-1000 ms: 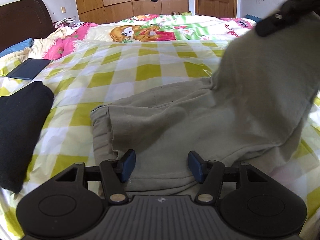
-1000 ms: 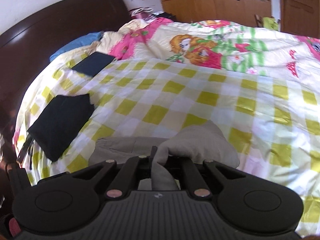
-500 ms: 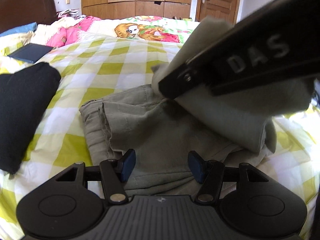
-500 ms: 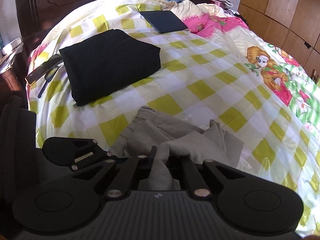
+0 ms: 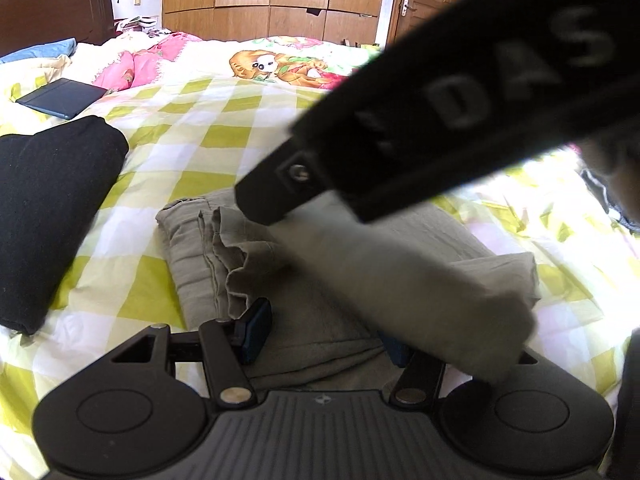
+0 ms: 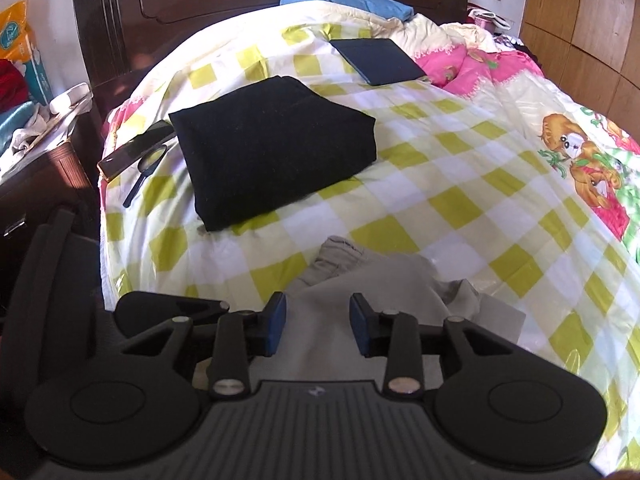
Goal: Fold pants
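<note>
The grey pants [image 5: 320, 312] lie folded over on the yellow-checked bedspread [image 5: 208, 128]. My left gripper [image 5: 324, 330] is open, its blue pads either side of the pants' near edge; the right pad is partly hidden by cloth. The right gripper's black body [image 5: 440, 120] crosses above the pants in the left wrist view. In the right wrist view my right gripper [image 6: 318, 324] is open and empty, low over the pants [image 6: 360, 292].
A folded black garment [image 6: 276, 148] lies on the bed left of the pants, also in the left wrist view [image 5: 44, 200]. A dark tablet [image 6: 380, 60] lies further back. A phone and magnifier [image 6: 136, 156] sit near the bed's edge by the nightstand [image 6: 36, 176].
My right gripper has opened and let go of the pants fold it was carrying; the fold now lies on the pants. The left gripper stayed open at the near edge.
</note>
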A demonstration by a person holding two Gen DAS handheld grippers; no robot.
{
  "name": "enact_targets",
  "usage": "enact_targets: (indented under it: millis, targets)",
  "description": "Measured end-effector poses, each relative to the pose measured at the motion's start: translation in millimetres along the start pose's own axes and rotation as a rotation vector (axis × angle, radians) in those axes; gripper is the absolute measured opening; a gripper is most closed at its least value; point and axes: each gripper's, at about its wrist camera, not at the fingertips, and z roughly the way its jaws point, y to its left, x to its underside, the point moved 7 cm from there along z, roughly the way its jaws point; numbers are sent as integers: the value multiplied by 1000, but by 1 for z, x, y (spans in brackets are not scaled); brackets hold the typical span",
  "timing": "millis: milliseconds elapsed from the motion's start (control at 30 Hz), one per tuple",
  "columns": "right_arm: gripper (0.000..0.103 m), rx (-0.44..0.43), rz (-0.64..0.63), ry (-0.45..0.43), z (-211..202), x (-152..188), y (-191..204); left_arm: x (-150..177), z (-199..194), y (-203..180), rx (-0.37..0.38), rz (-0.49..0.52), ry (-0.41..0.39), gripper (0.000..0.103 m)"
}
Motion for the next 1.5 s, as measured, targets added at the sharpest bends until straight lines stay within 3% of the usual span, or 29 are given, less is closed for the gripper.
enact_targets:
  millis: [133,333,567,700,800,900,1067,1267,1333,1367,1400,1500]
  targets:
    - [36,-41,83,-5,7,-4,-5,1,-9,6,19,-23,-10,71]
    - [36,73,135,9,6,1,-35,5,-26,17,-23,-28,-15,71]
    - [36,117,146,17,-29,43,-38,21,-44,41,1,-147,25,71]
    - [36,87,213,16,-33,62,-33,20,-39,49,-13,-178,32,71]
    - [36,47,255,-31,-29,45,-34,19,-40,49,-37,-139,43,71]
    - [44,0,273,-70,-13,13,-29,22,-49,41,-60,-81,43,71]
    - [47,48,220,14,39,-15,-12,23,-64,19,-33,-76,17,71]
    - [46,89,200,134,60,-2,-8,20,-64,3,47,-78,16,71]
    - [39,143,172,135,58,1,-11,20,-69,1,69,-85,9,71]
    - [18,138,191,137,56,2,-15,20,-69,1,79,-95,13,71]
    - [6,111,236,140,54,3,-20,20,-69,1,84,-104,14,71]
    - [5,84,330,101,37,1,-36,20,-71,-3,92,-114,9,71]
